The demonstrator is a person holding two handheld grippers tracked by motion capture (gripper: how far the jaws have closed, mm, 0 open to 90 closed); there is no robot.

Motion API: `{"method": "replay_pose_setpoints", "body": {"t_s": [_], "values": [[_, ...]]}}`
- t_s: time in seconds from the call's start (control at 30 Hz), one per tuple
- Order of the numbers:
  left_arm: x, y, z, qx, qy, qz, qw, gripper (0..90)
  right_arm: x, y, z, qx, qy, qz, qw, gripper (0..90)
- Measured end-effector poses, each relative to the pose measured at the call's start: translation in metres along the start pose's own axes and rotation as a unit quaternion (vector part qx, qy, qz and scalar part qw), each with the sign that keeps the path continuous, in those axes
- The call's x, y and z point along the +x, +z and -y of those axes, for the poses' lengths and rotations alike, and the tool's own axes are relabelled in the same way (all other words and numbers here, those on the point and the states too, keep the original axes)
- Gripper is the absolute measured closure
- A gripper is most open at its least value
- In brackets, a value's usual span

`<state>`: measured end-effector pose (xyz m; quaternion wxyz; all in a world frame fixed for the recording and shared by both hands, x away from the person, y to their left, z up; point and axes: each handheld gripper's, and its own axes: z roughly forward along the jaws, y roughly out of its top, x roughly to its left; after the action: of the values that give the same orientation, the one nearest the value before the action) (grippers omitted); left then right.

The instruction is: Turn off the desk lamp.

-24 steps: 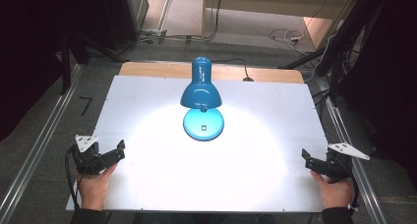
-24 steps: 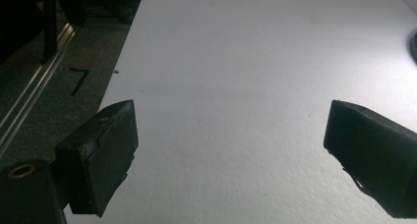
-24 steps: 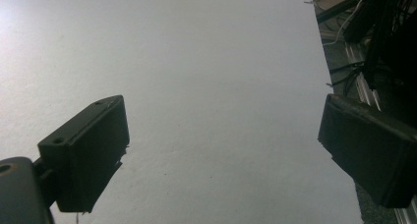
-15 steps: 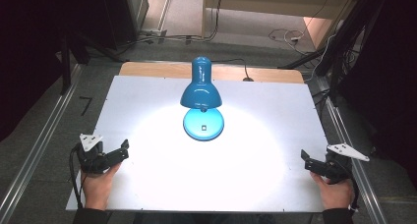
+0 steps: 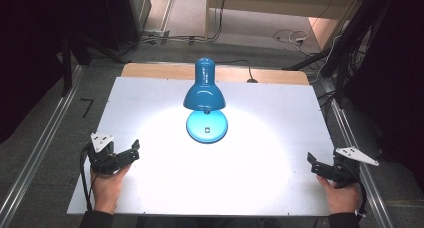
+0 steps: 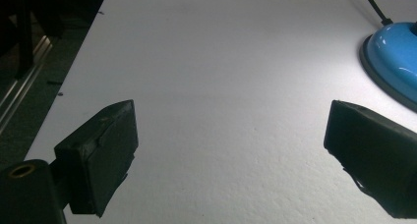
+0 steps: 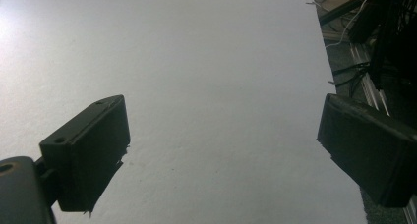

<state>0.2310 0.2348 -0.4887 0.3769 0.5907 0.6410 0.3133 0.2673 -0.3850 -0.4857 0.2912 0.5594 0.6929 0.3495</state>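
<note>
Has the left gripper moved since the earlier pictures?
Yes. The left gripper has shifted rightward along the table's near edge, a little closer to the lamp, which stays put.

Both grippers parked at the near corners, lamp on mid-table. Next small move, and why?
Probably ease the left gripper forward and inward toward the blue lamp. Its jaws stand wide open with nothing between them, and the lamp base already sits at the edge of its view, while the right gripper, also open, faces bare white table.
</note>
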Motion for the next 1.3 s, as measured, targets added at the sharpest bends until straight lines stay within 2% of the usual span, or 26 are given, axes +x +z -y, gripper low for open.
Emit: {"method": "replay_pose_setpoints", "body": {"t_s": [0.17,0.83,1.3], "values": [[-0.005,0.001,-0.001,-0.001,-0.002,0.012,0.9999,6.7,-0.001,0.0,0.0,-0.001,0.004,-0.002,1.0,4.2],[-0.021,0.01,-0.005,0.004,-0.005,0.037,0.9993,6.7,-0.001,0.002,0.002,0.004,0.01,-0.007,0.9999,4.1],[-0.039,0.018,-0.01,0.006,0.006,0.058,0.9983,6.8,-0.002,0.001,0.002,-0.003,0.015,-0.009,0.9998,4.1]]}}
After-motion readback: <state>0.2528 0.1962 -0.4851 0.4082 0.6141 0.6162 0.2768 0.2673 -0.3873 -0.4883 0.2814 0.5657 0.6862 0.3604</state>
